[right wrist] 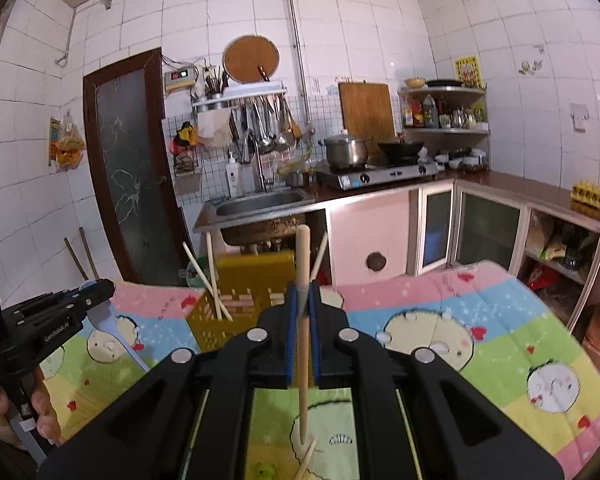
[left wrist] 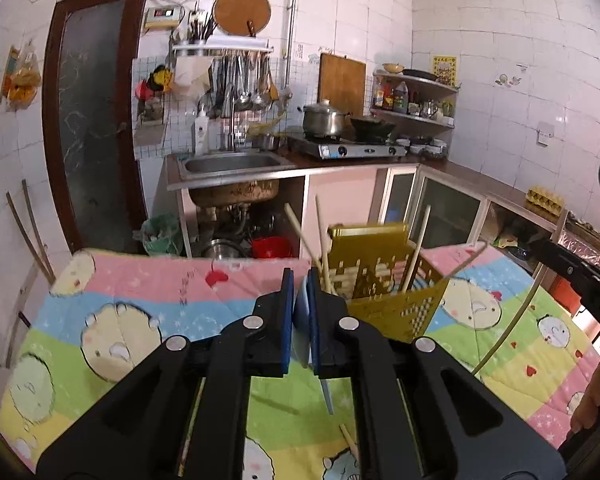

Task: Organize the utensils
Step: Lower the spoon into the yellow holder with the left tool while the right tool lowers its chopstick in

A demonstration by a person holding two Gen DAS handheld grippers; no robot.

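Above the cartoon quilt (right wrist: 440,320), my right gripper (right wrist: 303,300) clamps a wooden chopstick (right wrist: 302,264) upright. At 11 o'clock stands the yellow utensil basket (right wrist: 240,300) with chopsticks. My left gripper (left wrist: 300,292) pinches a pale blue spoon (left wrist: 302,320), basket at 1 o'clock.

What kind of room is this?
A home kitchen, most likely: there is a sink, a gas stove with a pot on it, and ladles hanging on the tiled wall.
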